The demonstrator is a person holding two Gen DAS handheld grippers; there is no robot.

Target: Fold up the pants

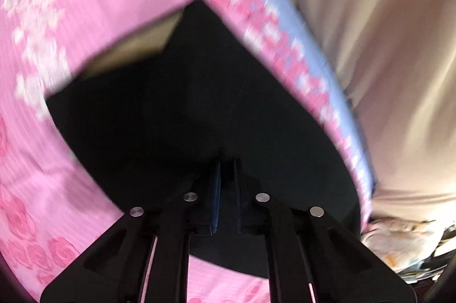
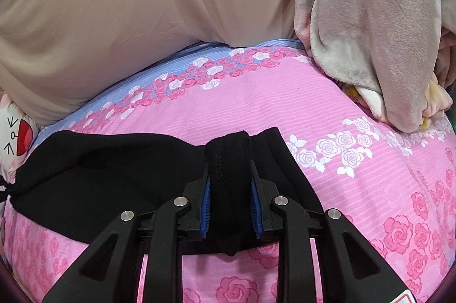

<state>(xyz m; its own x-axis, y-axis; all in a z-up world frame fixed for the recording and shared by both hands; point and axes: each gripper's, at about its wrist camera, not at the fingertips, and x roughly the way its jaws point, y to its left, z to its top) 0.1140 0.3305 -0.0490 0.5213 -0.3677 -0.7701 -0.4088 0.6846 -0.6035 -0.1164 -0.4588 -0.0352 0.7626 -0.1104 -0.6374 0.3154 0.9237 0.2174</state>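
Pants (image 2: pixel 119 177): black, lying on the pink rose-print bedsheet (image 2: pixel 256 109), spread leftward across the near part of the bed in the right wrist view, with a drawstring end just visible at the far left edge. The right gripper (image 2: pixel 230 206) is closed on a thick bunched fold of the black fabric; the blue pads (image 2: pixel 206 206) press it from both sides, and a tail of cloth hangs out below the jaws. In the left wrist view, which is blurred, the pants (image 1: pixel 199 103) fill the centre as a dark angular sheet with a tan patch, perhaps an inner lining or label, showing at the upper left corner. The left gripper (image 1: pixel 226 183) has its jaws drawn almost together at the cloth's near edge; whether any fabric is actually pinched between them cannot be told against the black. Beyond the sheet's blue floral border lie a beige quilt (image 2: pixel 128 18) and a grey-and-orange fleece blanket (image 2: pixel 370 32), with a cartoon-print cushion (image 2: pixel 17 134) at the far left. Risks, as a judgement: the left jaws may have closed on nothing, so that one side lags and the fold skews; the right bundle may gather several layers, dragging hidden creases along; the dangling tail could be trapped beneath the fold.
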